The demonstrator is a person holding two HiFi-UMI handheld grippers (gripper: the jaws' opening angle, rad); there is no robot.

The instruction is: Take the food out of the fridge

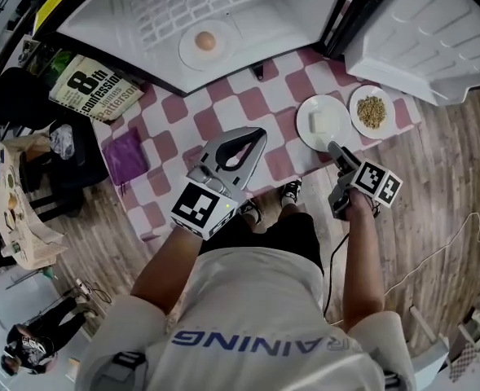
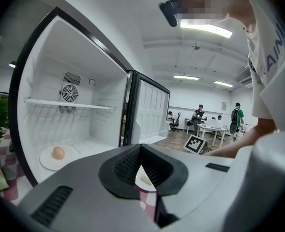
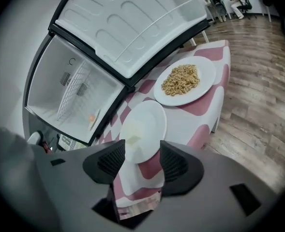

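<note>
The right gripper (image 1: 335,147) slopes downward from the person's right hand (image 1: 355,210). Its jaws are spread wide and grip nothing, and between them shows the near rim of a white plate with a pale block (image 1: 321,123) on the checkered table (image 1: 248,104). A plate of grains (image 1: 372,111) lies just to the right. The left gripper (image 1: 258,134), held nearly level, is clenched empty and points toward the open fridge (image 1: 134,10). An egg (image 1: 206,41) rests on a plate inside.

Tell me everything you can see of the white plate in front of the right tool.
Round, white, glossy plate, looks ceramic, lying flat on the pink-and-white checked cloth beside the grain plate. A pale, squarish block of food sits on it. Its near edge shows between the open right tool's jaws, not gripped.
</note>
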